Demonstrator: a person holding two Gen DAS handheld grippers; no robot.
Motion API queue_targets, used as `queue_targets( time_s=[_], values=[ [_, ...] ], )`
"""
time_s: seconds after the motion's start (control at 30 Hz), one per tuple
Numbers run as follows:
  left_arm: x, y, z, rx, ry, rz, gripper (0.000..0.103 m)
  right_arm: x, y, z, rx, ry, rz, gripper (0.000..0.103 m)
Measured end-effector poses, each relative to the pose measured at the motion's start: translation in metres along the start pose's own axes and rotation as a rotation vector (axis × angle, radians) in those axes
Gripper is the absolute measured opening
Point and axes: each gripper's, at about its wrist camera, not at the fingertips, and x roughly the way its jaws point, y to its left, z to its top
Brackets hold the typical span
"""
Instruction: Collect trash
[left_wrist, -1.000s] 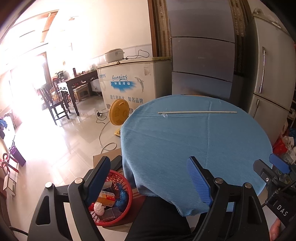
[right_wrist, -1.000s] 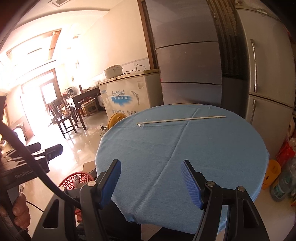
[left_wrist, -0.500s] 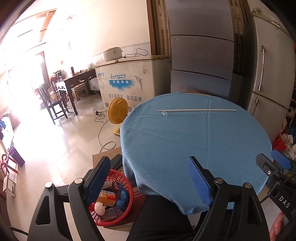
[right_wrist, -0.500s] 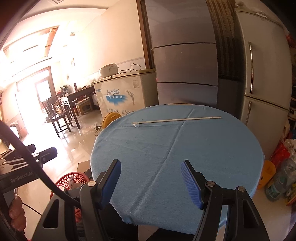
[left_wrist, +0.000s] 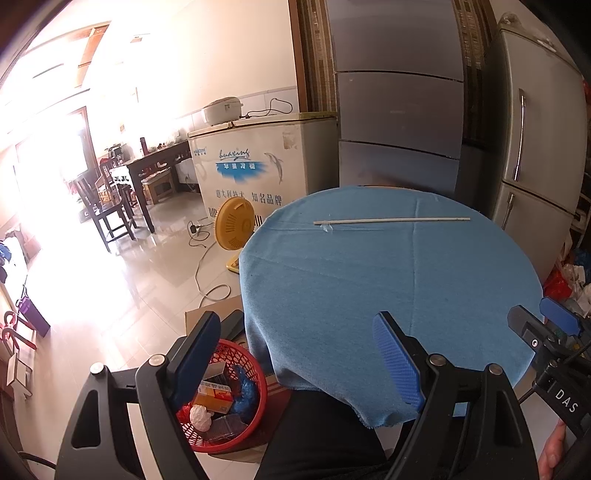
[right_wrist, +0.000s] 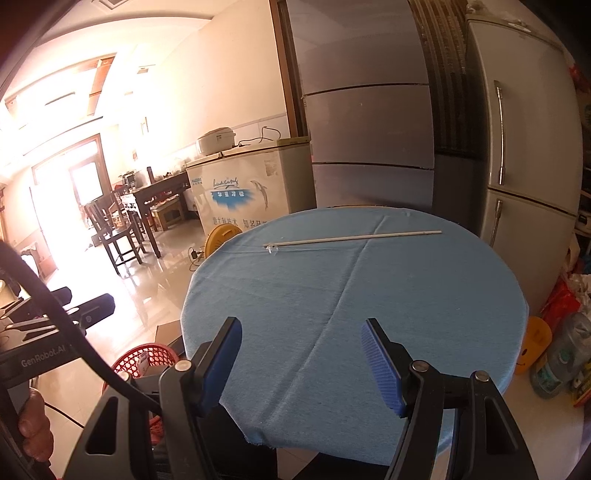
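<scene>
A red mesh basket (left_wrist: 255, 373) stands on the floor left of the round table, holding a white crumpled wad, an orange box, blue plastic and clear packaging. Its rim also shows in the right wrist view (right_wrist: 147, 354). The table wears a blue cloth (left_wrist: 388, 280), also seen in the right wrist view (right_wrist: 351, 295). A long thin white stick (left_wrist: 391, 220) with a bit of clear tape lies at the far side, shown again in the right wrist view (right_wrist: 351, 238). My left gripper (left_wrist: 295, 350) is open and empty over the near table edge. My right gripper (right_wrist: 301, 356) is open and empty above the near cloth.
A white chest freezer (left_wrist: 258, 166) and a yellow fan (left_wrist: 234, 225) with a cord stand beyond the table on the left. A grey fridge (left_wrist: 532, 147) is at the right. Bags and bottles (right_wrist: 561, 354) lie on the floor right of the table. Dark chairs and table (left_wrist: 122, 192) stand far left.
Both grippers have drawn back and risen slightly; the table looks a little smaller and lower. The jaws stay open. Nothing on the table or in the basket has moved.
</scene>
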Motion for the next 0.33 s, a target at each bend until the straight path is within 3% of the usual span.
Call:
queue_targets(
  time_s=[0.23, 0.33],
  values=[
    [0.01, -0.002, 0.009, 0.015, 0.0, -0.048, 0.085, 0.009, -0.002, 0.0, -0.001, 0.01, 0.012, 0.071],
    [0.04, -0.014, 0.018, 0.046, 0.012, -0.104, 0.085, 0.024, -0.006, 0.003, -0.013, 0.019, -0.006, 0.071]
  ],
)
